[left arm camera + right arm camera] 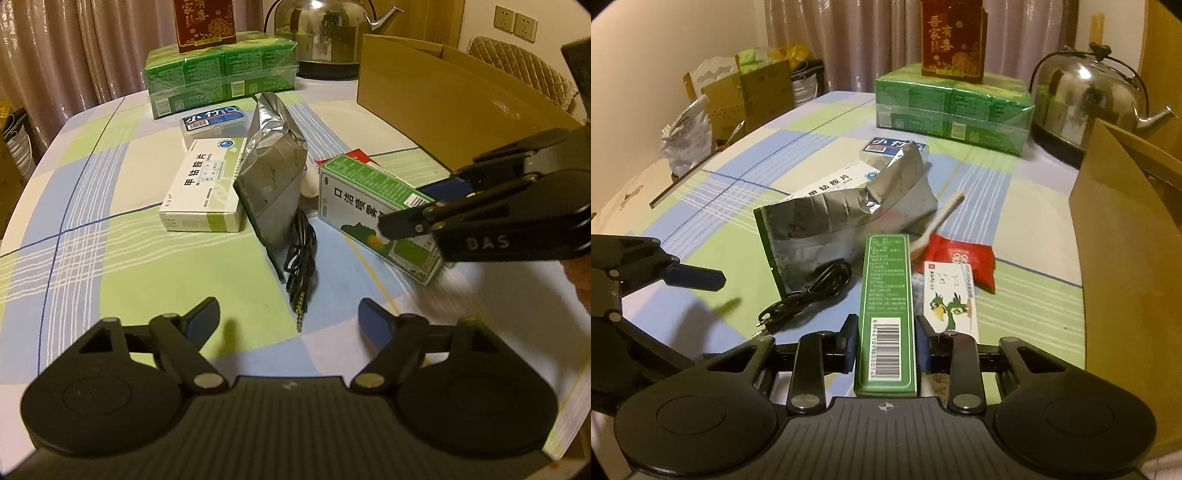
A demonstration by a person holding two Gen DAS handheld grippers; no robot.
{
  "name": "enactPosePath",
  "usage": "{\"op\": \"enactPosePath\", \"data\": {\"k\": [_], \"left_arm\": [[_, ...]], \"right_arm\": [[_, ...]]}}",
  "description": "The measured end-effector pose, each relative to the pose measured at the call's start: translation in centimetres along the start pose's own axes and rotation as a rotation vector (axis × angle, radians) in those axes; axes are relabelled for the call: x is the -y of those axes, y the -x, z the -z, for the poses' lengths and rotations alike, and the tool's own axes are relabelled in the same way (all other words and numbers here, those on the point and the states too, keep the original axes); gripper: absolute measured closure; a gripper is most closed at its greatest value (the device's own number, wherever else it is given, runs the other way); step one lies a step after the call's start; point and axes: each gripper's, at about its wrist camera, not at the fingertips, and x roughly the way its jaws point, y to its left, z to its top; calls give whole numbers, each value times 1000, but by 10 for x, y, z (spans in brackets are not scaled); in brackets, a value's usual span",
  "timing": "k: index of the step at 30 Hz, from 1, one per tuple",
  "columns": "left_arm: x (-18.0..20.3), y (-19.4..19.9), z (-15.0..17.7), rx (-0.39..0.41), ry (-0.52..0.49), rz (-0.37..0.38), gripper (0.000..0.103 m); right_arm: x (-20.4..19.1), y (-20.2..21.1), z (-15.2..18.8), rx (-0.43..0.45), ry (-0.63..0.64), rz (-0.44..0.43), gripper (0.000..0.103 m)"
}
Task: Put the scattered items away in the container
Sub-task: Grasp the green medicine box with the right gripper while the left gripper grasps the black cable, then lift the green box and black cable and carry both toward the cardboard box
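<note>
My right gripper (886,339) is shut on a long green medicine box (886,295), its pads pressing both long sides at the barcode end. In the left wrist view the same box (369,199) lies tilted near the table with the right gripper (417,206) clamped across it. My left gripper (290,317) stands open low over the checked tablecloth (110,258), with the plug of a black cable (301,258) between its fingers, untouched. A silver foil pouch (273,177), a white medicine box (207,188) and a clear case (214,122) lie beyond. The open cardboard box (443,110) stands at the right.
A red packet (964,258), a bird-printed card (951,299) and a white stick (942,218) lie beside the held box. Green tissue packs (953,107) with a red carton (953,44) on top and a steel kettle (1086,96) stand at the back. Bags (738,92) sit past the table's left edge.
</note>
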Motion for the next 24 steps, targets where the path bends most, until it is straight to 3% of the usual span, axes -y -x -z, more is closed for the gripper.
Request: {"op": "enactPosePath", "data": {"k": [11,16,19,21,24], "left_arm": [[3,-8,-4,-1,-9,24,32],[6,-16,-6,-20,-4,23,51],[6,-21,-7,-32,20,24,70],[8,-20,-7,-29,21,2,90],[11,-15,-4,-36,22,-4,94]], "right_arm": [[6,-3,4,-19,-15,20,76],[16,4,10,-22,-49,34,76],[18,8,12,-22,-54,37,76],[19,10,14,-22,-58,38,76],[19,14,17,-24,-66,39,76]]}}
